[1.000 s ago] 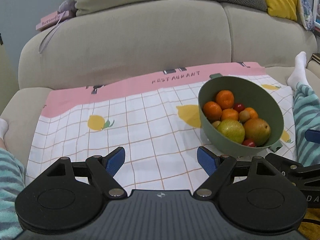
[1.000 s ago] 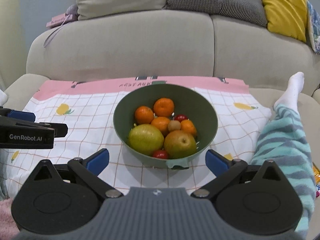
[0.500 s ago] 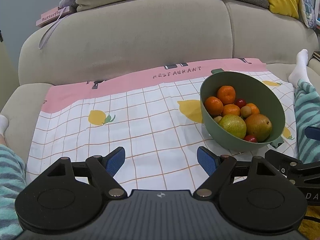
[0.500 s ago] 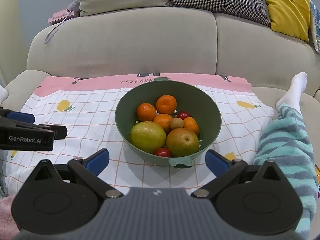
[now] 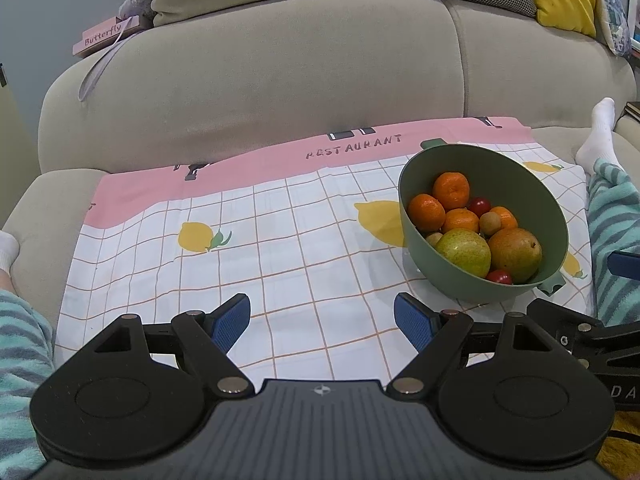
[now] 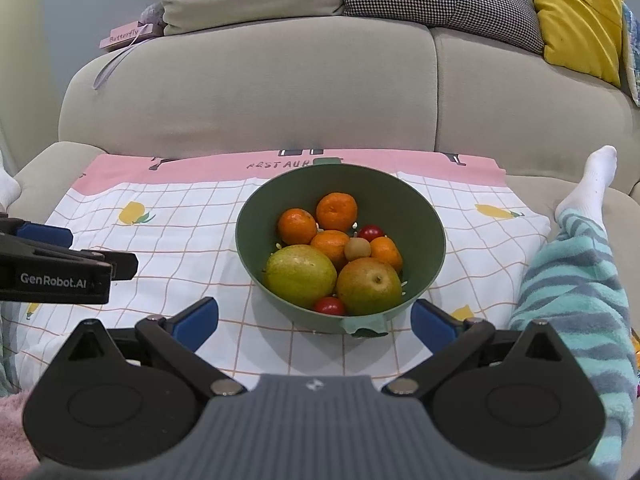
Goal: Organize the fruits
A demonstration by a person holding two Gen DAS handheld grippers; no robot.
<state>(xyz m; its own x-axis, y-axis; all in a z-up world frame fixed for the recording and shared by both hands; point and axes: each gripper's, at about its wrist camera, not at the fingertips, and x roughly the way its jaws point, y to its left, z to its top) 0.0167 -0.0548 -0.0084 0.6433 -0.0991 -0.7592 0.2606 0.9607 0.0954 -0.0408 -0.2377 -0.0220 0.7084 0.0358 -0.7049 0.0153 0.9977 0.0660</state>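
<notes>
A green bowl [image 6: 432,216] stands on a lemon-print cloth [image 6: 180,220] on the sofa seat. It holds several oranges [image 6: 337,211], a green pear [image 6: 301,275], a brownish pear [image 6: 369,286], small red fruits [image 6: 329,305] and a small tan fruit [image 6: 357,249]. My right gripper [image 6: 314,320] is open and empty, just in front of the bowl. My left gripper [image 5: 322,320] is open and empty over the cloth, left of the bowl [image 5: 548,200]. The left gripper's body also shows in the right wrist view [image 6: 64,268].
The sofa back [image 6: 260,92] rises behind the cloth with cushions [image 6: 572,12] on top and a pink book [image 5: 106,36] at the left. Legs in striped teal trousers [image 6: 580,280] lie to the right, and another leg [image 5: 20,360] to the left.
Both grippers have drawn back and risen slightly, so the bowl sits a little farther away in both views. Both stay open.
</notes>
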